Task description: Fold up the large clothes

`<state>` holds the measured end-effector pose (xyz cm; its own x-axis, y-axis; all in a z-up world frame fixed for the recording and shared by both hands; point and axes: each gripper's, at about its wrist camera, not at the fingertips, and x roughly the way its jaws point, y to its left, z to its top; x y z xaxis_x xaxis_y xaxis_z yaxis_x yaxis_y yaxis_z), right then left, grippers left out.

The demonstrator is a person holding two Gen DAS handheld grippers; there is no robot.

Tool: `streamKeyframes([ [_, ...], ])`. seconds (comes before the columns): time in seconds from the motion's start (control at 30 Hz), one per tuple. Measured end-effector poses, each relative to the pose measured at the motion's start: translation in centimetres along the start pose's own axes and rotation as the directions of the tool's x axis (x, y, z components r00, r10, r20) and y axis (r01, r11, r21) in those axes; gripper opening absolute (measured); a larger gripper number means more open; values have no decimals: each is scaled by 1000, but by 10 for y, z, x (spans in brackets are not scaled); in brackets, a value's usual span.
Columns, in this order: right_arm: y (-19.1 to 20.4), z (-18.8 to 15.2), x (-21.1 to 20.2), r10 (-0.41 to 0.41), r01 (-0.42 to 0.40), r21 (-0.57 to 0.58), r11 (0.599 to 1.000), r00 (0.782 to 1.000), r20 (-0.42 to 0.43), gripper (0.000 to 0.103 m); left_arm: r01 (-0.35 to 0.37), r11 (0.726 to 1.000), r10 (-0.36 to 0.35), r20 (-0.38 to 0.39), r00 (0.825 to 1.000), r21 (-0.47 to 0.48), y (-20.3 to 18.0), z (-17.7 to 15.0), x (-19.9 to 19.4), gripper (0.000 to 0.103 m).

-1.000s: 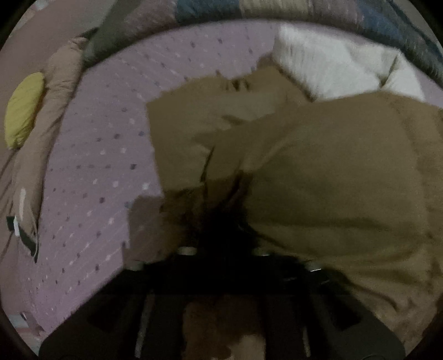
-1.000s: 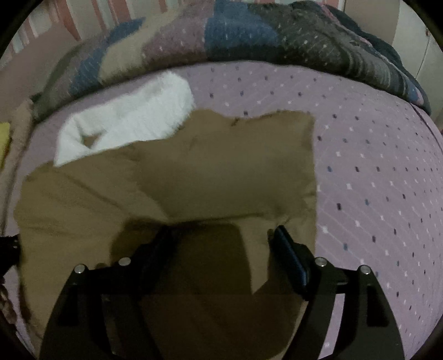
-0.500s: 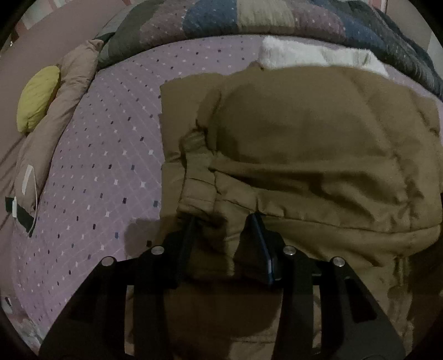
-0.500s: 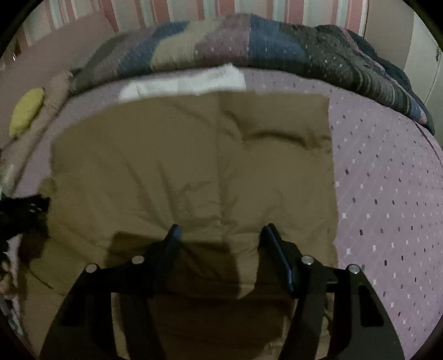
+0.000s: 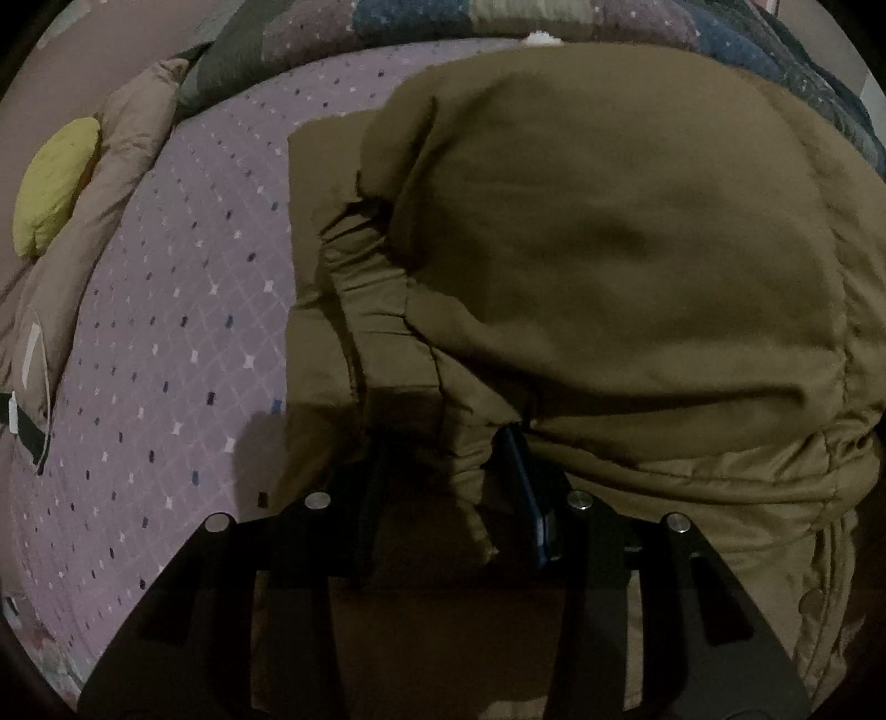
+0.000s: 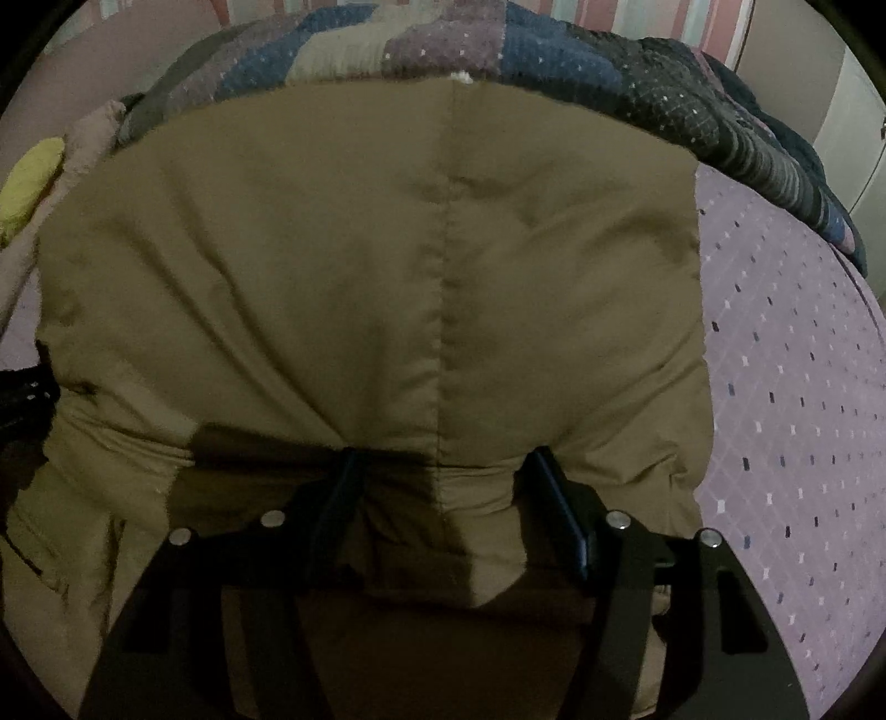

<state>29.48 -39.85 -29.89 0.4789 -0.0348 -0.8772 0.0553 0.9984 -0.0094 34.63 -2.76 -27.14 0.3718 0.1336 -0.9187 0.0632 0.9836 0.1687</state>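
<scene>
A big olive-brown padded jacket (image 5: 609,249) lies doubled over on a purple dotted bed sheet (image 5: 183,332). One sleeve (image 5: 376,299) is bunched at its left side. My left gripper (image 5: 446,471) points steeply down at the near edge, its fingers pressed on a thick fold of the jacket. In the right wrist view the jacket (image 6: 332,249) fills the middle, a seam running up its centre. My right gripper (image 6: 448,476) holds the puckered near hem between wide-set fingers. Creases run out from both fingertips.
A patchwork quilt (image 6: 554,61) is heaped along the far side of the bed. A yellow cushion (image 5: 55,183) and a tan pillow (image 5: 111,194) lie at the left. A scrap of white fleece (image 5: 540,37) peeks over the jacket's far edge. Bare sheet (image 6: 786,387) lies right of the jacket.
Both grippers carried the jacket's edge away from me and down. The folded layer now covers the white fleece almost fully and lies flatter and closer.
</scene>
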Motion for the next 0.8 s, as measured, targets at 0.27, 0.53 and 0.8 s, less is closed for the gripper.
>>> streamKeyframes([
  [0.27, -24, -37, -74, 103, -115, 91, 989, 987, 127, 75, -11, 1000, 12, 134, 991, -8, 5, -68, -62, 82],
  [0.53, -23, -112, -149, 41, -52, 32, 998, 963, 266, 90, 42, 999, -38, 217, 975, -14, 18, -183, -109, 90],
  [0.8, -30, -166, -172, -12, -11, 86, 996, 966, 260, 90, 89, 995, -79, 220, 972, -37, 36, -239, -137, 90],
])
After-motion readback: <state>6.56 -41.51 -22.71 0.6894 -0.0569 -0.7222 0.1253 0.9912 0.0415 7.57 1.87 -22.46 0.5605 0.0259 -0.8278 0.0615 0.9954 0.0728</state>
